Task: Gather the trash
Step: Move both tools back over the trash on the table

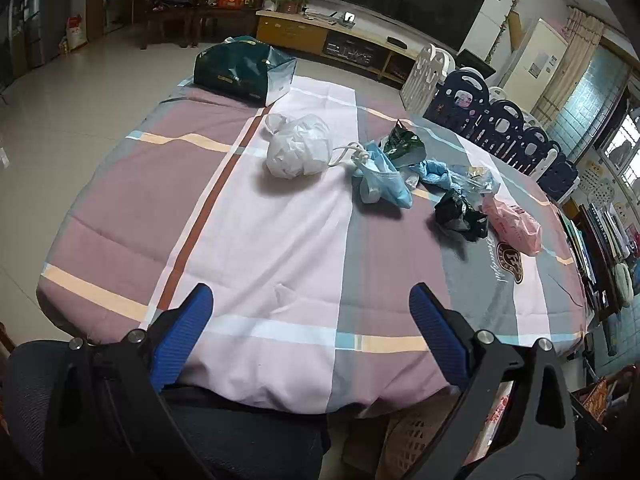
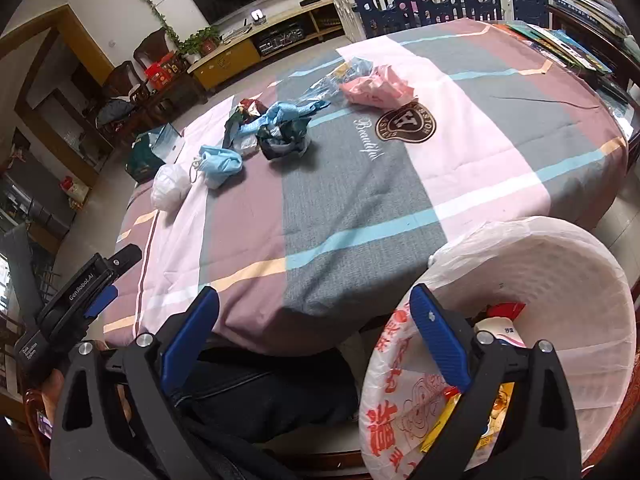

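Crumpled trash lies on a striped cloth-covered table (image 1: pixel 280 240): a white plastic bag (image 1: pixel 298 146), a light blue bag (image 1: pixel 380 178), a green wrapper (image 1: pixel 402 142), a black wad (image 1: pixel 460 214) and a pink bag (image 1: pixel 514 226). The right wrist view shows the same pile: white bag (image 2: pixel 170 186), light blue bag (image 2: pixel 220 164), black wad (image 2: pixel 284 138), pink bag (image 2: pixel 376 88). My left gripper (image 1: pixel 310 300) hangs open over the near table edge, empty. My right gripper (image 2: pixel 314 304) is open too, beside a bin lined with a white bag (image 2: pixel 560 280) holding wrappers.
A dark green gift bag (image 1: pixel 244 68) stands at the table's far edge. Navy and white playpen panels (image 1: pixel 500 120) flank the far right side. Books (image 2: pixel 568 44) lie on a side surface. The left gripper's body (image 2: pixel 76 304) appears low left in the right wrist view. A dark chair seat (image 2: pixel 260 392) sits below.
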Available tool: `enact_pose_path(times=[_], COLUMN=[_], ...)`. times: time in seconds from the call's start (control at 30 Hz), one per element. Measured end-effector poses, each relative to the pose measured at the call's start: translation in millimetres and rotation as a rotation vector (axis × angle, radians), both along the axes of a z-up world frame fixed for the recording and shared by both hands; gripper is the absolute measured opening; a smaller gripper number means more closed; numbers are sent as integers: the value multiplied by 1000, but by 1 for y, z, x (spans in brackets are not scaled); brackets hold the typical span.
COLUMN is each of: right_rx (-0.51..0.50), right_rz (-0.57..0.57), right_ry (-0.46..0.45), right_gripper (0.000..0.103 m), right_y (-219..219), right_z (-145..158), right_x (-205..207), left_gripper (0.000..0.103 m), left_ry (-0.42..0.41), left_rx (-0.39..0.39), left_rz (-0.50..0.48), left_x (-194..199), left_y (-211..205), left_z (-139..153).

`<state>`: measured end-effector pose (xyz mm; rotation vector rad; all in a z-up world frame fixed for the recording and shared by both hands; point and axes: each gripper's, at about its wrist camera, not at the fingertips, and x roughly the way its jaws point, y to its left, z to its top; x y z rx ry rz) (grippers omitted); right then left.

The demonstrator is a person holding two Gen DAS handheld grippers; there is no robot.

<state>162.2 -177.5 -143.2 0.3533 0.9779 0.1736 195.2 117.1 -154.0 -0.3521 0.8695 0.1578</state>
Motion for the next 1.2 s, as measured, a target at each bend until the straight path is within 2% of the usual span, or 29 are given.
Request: enact_pose_path(times=[0.23,0.43,0.53,0.63,0.7,0.77,0.83,0.93,1.0,1.07,1.13,1.2], right_rx=[-5,-70,-66,-122,-125,-144,-194,-286,-326,-349,-358,-349], right_rz=[4,34,76,138,193,206,245,291,313,342,345,335], right_ry=[19,-18,-47,-93,-94,-85,-74,-117,-115,-87,-122,-118], right_gripper=[94,94,94,94,94,94,94,94,94,95,100,100], right_y=[7,33,53,82,101,120,140,166,178,184,186,185], right_z=[-3,2,8,13,7,-7,-25,-43,-58,-73,-76,-75], right_x=[7,44,65,94,118,142,163,182,195,209,216,225], left_gripper=[98,98,98,98,98,99,99,99,99,99,99,99], left_ry=[-5,24,39,22,8,-1,-2,-6,-14,-12,-12,-8], left_rx=[-22,-35,-120,-238,-261,-269,-271,-260,-251,-254,-265,-271], left_rz=[26,163,229,329,409,439,439,423,420,418,423,431], left_x=[-2,-3,-5,-14,-22,-25,-25,-24,-24,-23,-23,-21], left_y=[5,23,40,62,72,75,75,72,71,72,73,74], left_z=[0,-5,-12,-18,-19,-20,-20,-19,-18,-18,-19,-21])
